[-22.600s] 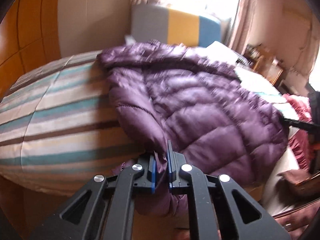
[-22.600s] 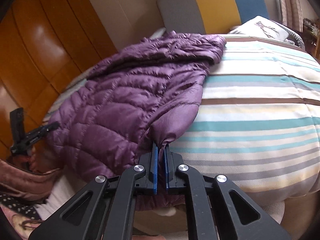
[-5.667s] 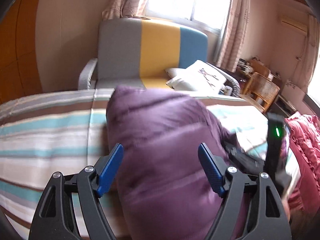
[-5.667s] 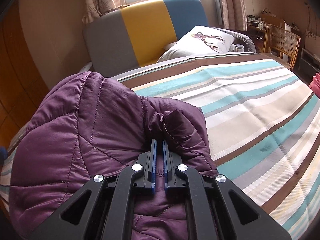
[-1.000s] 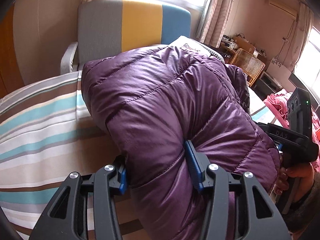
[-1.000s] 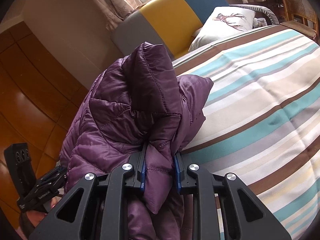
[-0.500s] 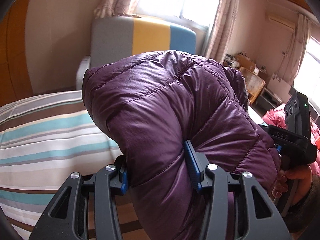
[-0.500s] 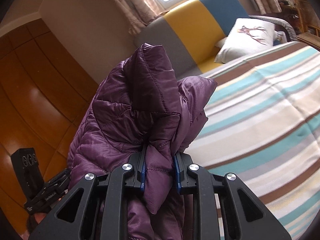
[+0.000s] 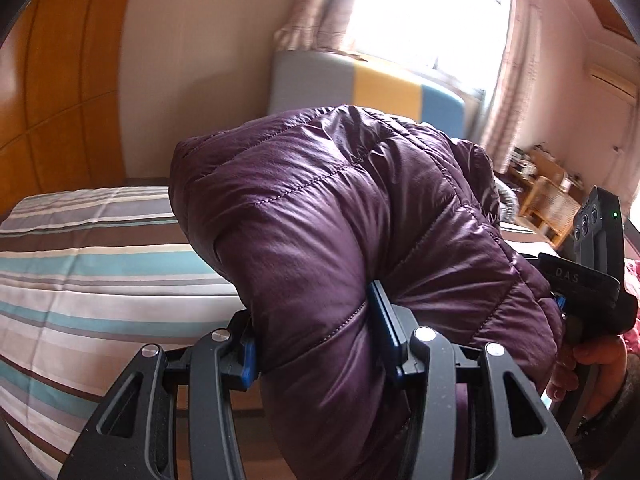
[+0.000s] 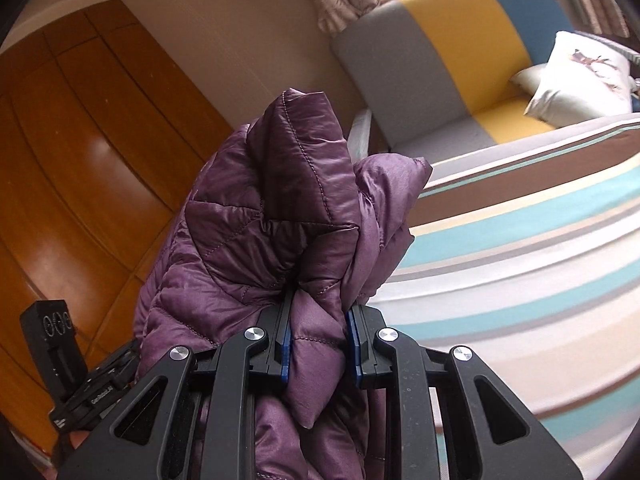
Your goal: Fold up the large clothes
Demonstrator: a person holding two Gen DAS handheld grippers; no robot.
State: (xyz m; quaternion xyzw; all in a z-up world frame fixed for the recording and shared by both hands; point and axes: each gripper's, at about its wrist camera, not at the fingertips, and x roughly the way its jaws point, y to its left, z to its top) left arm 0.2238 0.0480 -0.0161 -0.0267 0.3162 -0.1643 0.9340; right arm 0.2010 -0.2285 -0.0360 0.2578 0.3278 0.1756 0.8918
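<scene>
Left wrist view: the left tongs (image 9: 318, 338) are clamped on a thick fold of the purple quilted jacket (image 9: 340, 216). The blue pads (image 9: 382, 320) press into the padding from both sides, and the fold bulges out between them. The jacket is bundled and held up in front of the camera, filling the centre of the frame from 12 to 6 o'clock. It appears lifted off the bed (image 9: 92, 264), whose striped cover lies at 9 o'clock. At 3 o'clock the right tongs (image 9: 588, 280) show from the side as a black body against the jacket's far edge, with a hand (image 9: 592, 364) on the handle below. Their jaws are hidden here. A grey, yellow and blue sofa (image 9: 372, 88) stands at 12 o'clock under a bright window.

Right wrist view: the right tongs (image 10: 318, 346) grip a narrower bunch of the jacket (image 10: 260, 232). The fingers are drawn close, with cloth packed between the blue pads (image 10: 284, 344) and a flap hanging below them. The jacket stands up from the jaws towards 12 o'clock. The bed (image 10: 540, 260) fills 3 o'clock. The sofa (image 10: 440, 40) with a white pillow (image 10: 580, 76) sits at 1 o'clock. Wooden wardrobe doors (image 10: 80, 140) run along 9 to 10 o'clock. The left tongs (image 10: 60, 360) show at 8 o'clock as a black housing.
</scene>
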